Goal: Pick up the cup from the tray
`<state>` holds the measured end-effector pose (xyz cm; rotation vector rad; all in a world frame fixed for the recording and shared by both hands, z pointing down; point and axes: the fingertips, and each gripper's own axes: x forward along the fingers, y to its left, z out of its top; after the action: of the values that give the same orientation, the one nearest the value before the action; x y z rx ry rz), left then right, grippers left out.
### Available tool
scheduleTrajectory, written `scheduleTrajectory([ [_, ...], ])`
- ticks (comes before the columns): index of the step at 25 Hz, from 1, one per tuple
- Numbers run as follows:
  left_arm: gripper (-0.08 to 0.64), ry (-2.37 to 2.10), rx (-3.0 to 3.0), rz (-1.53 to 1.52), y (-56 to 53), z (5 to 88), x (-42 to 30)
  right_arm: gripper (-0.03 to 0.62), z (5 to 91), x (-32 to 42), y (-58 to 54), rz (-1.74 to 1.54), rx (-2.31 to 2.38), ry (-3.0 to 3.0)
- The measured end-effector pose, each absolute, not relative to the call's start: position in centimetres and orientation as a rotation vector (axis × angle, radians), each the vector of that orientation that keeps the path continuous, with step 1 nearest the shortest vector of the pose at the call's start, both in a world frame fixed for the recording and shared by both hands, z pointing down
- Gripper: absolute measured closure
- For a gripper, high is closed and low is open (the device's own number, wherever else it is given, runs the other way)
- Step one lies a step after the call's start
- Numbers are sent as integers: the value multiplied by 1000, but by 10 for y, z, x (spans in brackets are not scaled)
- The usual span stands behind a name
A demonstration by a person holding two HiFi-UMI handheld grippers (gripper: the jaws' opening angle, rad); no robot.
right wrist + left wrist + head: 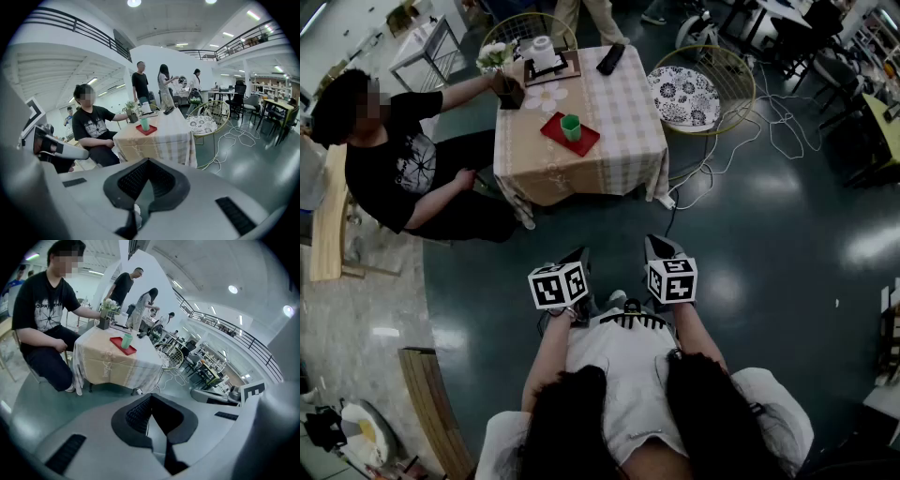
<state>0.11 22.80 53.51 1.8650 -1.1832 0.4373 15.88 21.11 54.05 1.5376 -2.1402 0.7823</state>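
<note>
Both grippers idle; left gripper [579,255] has its jaws pressed together with nothing between them; right gripper [656,244] likewise closed and empty; we hold both low over the dark floor [769,234], well apart from the surface [619,122], both angled downward; marker cubes [558,285] carry black-and-white square patterns only, no text.

Green cup [571,127] stands upright on the red tray [584,143]; the tray sits turned cornerwise near the surface's near edge, roughly mid-width, slightly toward the left edge; the cup is on the tray's middle; nothing touches the cup.

The surface wears a beige checked cloth; faint pale lettering on its near drop, too small for us to read.

Flower pot [508,89] at the far left corner; a seated person [389,159] at the left edge has one hand on it; print on their black T-shirt is not legible.

White object on a dark board [546,56] at the far edge; black flat item [610,58] near the far right corner; floral mat [547,97] between the pot and the tray.

Round wire chair with a patterned cushion [684,96] just beside the right edge; white cables [778,122] loop across the floor beyond it.
</note>
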Motion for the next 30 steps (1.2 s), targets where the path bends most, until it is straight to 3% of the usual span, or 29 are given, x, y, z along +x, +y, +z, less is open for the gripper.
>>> scheduleTrajectory([
  [21,552,-1209,1846,441,228,535,8,577,546,163,209,889,1491,-2182],
  [25,552,-1219,1838,437,226,536,4,432,542,156,201,893,1467,-2226],
  [30,552,-1223,1834,431,214,535,-2,355,532,146,185,862,1448,-2263],
])
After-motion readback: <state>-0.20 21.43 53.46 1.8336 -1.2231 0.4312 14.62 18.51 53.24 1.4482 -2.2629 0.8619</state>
